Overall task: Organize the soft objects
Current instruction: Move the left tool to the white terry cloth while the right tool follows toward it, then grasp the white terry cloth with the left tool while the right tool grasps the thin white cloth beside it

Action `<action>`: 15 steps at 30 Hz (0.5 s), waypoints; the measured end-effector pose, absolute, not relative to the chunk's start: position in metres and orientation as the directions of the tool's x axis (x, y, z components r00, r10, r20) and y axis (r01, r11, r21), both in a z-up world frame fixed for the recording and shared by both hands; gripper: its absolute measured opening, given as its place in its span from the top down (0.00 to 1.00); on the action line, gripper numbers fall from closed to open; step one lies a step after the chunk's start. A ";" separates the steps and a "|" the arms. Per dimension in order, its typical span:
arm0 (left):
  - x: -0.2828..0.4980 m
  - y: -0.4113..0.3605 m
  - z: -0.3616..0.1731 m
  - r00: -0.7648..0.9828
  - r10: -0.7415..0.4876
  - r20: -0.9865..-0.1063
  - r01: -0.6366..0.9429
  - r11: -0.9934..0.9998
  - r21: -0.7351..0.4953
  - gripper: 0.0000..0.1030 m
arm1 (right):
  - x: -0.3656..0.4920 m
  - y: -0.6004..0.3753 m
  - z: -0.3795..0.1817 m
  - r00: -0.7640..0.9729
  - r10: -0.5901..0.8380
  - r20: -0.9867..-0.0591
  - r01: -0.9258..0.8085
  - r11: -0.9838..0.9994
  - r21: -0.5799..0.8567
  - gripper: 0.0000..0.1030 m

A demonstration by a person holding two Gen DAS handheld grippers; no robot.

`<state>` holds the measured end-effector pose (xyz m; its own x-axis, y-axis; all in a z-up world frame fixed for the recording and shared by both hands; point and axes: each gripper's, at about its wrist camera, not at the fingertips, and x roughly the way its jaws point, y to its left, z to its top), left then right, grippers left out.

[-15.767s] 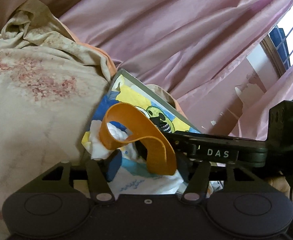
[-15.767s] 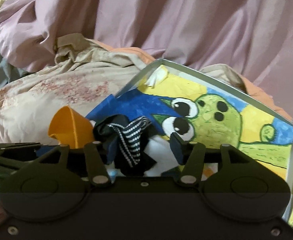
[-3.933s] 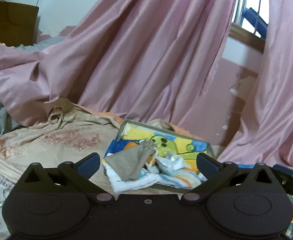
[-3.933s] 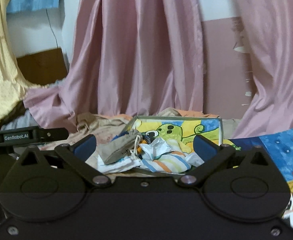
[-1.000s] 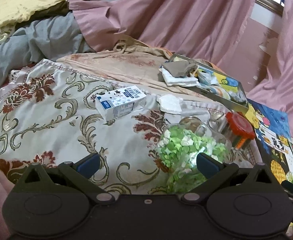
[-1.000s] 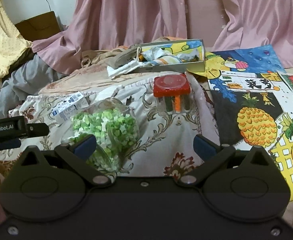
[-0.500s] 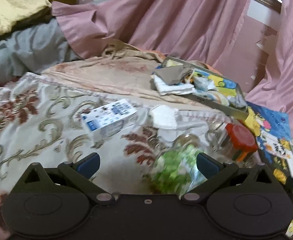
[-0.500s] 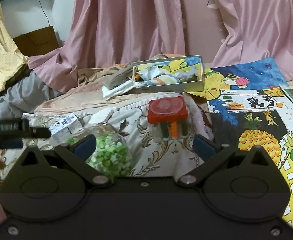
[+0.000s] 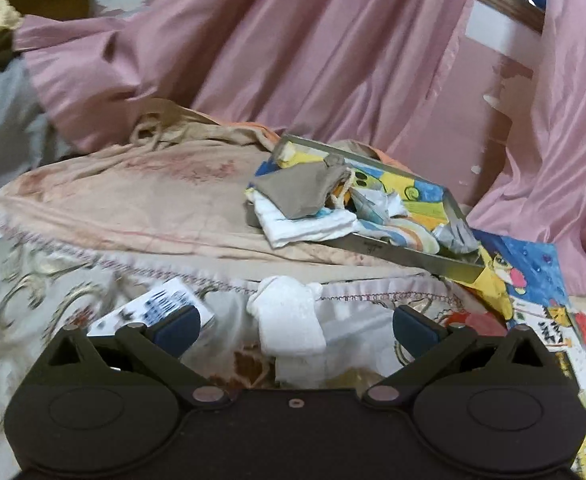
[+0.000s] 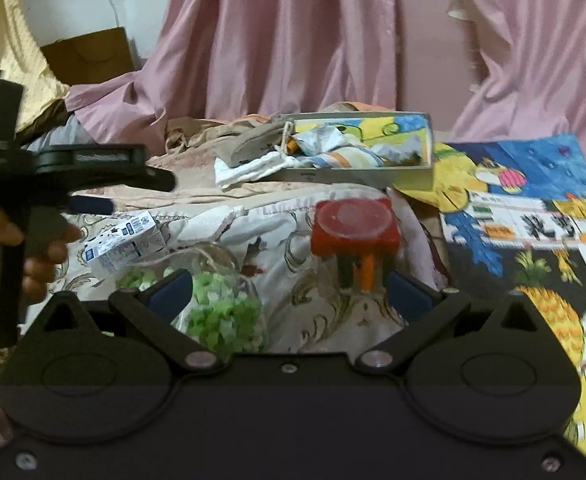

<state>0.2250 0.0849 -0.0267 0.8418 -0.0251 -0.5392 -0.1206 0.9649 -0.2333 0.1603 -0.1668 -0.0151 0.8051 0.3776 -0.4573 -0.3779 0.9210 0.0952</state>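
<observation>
- Left wrist view: your left gripper [image 9: 295,326] is spread wide with nothing between its blue pads, hovering low over a floral bedspread [image 9: 49,296].
- Directly ahead, between the two fingers, lies a small white folded cloth [image 9: 289,318]. Its long axis runs away from you and toward you, with the wider, notched end pointing away.
- To the left of the cloth, partly behind the left pad, sits a small white-and-blue carton [image 9: 153,308], blurred.
- Further off and to the right, a shallow grey tray [image 9: 413,258] with a cartoon-printed floor rests on a beige sheet [image 9: 141,196]. It is tilted, its long side running from near left to far right.
- In the tray, a taupe drawstring pouch [image 9: 299,190] lies on a white towel [image 9: 309,226] that hangs over the near edge, beside a striped cloth [image 9: 403,234].
- Pink curtains [image 9: 313,52] fill the background.
- Right wrist view: your right gripper [image 10: 289,292] is also spread wide and empty.
- Just past its pads stand a clear jar of green bits [image 10: 221,312] on the left and a red-lidded container [image 10: 353,228] on the right.
- Your left hand [image 10: 33,248] grips the other tool's handle at the left edge, near the carton [image 10: 127,246].
- The tray [image 10: 365,174] sits beyond, long axis left to right, the pouch [image 10: 253,144] and towel [image 10: 249,170] at its left end.
- A colourful play mat [image 10: 533,208] lies to the right.
</observation>
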 end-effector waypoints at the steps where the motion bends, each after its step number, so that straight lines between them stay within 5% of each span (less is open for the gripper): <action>1: 0.231 0.086 -0.031 0.840 -0.038 -0.541 -0.105 0.967 -0.232 0.01 | 0.164 -0.163 -0.016 0.805 0.377 -0.459 -0.385 0.919 0.082 0.00; 11: 0.274 0.099 -0.067 0.814 -0.187 -0.549 0.004 0.948 -0.318 0.01 | 0.192 -0.133 -0.016 0.800 0.372 -0.471 -0.429 0.903 -0.014 0.00; 15: 0.292 0.105 -0.072 0.787 -0.221 -0.575 0.014 0.940 -0.341 0.09 | 0.216 -0.121 -0.009 0.779 0.393 -0.489 -0.479 0.876 -0.058 0.00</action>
<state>0.2917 0.1051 -0.0721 0.7875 -0.2207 -0.5754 0.0144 0.9400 -0.3408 0.2163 -0.1214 -0.0091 0.7787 0.3930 -0.4891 -0.4786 0.8761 -0.0581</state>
